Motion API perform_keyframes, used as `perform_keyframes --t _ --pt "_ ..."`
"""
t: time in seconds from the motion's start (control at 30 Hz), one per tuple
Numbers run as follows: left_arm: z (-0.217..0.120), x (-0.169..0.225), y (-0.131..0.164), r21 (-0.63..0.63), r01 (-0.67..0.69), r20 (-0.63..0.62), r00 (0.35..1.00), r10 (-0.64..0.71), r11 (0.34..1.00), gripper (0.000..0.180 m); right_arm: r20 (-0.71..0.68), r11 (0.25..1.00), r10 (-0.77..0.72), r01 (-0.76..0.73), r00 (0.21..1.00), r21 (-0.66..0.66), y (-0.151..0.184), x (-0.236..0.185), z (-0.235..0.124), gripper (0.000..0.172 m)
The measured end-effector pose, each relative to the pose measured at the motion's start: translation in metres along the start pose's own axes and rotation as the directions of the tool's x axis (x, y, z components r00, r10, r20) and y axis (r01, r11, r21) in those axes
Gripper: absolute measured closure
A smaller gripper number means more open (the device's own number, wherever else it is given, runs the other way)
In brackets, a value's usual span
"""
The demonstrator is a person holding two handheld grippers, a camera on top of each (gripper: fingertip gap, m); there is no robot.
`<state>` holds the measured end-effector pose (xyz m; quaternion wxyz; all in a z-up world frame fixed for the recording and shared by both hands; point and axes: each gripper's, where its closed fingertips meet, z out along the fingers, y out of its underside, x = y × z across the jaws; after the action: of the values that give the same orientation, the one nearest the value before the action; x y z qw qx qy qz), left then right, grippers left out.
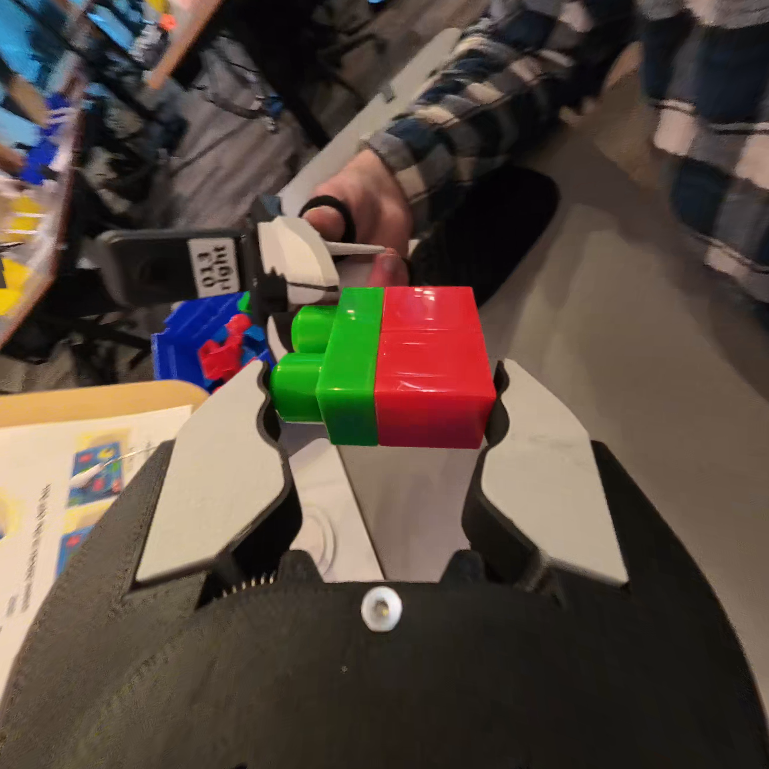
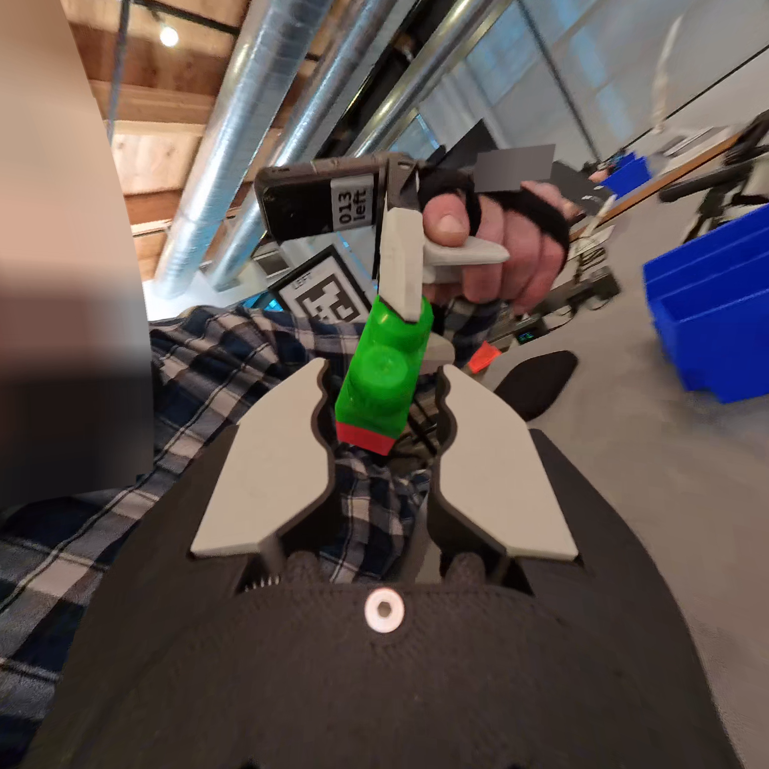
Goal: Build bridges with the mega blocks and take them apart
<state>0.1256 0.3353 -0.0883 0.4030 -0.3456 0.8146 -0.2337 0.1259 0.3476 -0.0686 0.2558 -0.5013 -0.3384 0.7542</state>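
A green block [image 1: 353, 374] with two studs is joined to red blocks [image 1: 432, 374], and the stack is held in the air. My left gripper [image 1: 383, 391] is shut on this stack: one pad presses on a green stud, the other on the red end. The right wrist view shows the same stack, with the green block [image 2: 383, 370] end-on, the red one [image 2: 366, 441] below it, and a left finger [image 2: 399, 266] on its far end. My right gripper [image 2: 383, 395] is open around the green block, with a gap on each side. It also shows in the left wrist view [image 1: 308, 283], just behind the stack.
A blue bin [image 1: 183, 345] with red and blue blocks stands at the left by a printed sheet [image 1: 62, 478]. More blue bins [image 2: 715, 312] sit on the grey table [image 2: 666, 478]. A small red piece [image 2: 482, 358] lies there. A person in a plaid shirt [image 2: 208, 395] holds both grippers. The tips of both grippers are at nearly the same place.
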Motion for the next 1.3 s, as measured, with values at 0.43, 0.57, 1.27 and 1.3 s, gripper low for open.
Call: perform_keyframes --t 0.43,0.57,1.27,1.3 --pt "-0.006 -0.052 0.002 0.021 0.053 0.317 0.947 -0.057 0.998 0.069 -0.109 0.963 -0.142 0.163 0.984 0.212 -0.038 -0.004 -0.022 0.136" --pt "0.0 -0.061 0.009 0.042 0.034 0.572 0.819 -0.052 0.999 0.066 -0.157 0.904 -0.148 0.198 0.976 0.378 -0.057 -0.002 -0.041 0.136" --pt "0.006 -0.072 -0.012 -0.005 -0.134 0.738 0.668 0.094 0.991 0.089 -0.099 0.869 -0.108 0.143 0.989 0.473 -0.047 -0.001 -0.025 0.137" --pt "0.006 -0.072 -0.014 -0.007 -0.149 0.745 0.659 0.105 0.989 0.084 -0.086 0.866 -0.107 0.135 0.991 0.481 -0.048 -0.003 -0.025 0.137"
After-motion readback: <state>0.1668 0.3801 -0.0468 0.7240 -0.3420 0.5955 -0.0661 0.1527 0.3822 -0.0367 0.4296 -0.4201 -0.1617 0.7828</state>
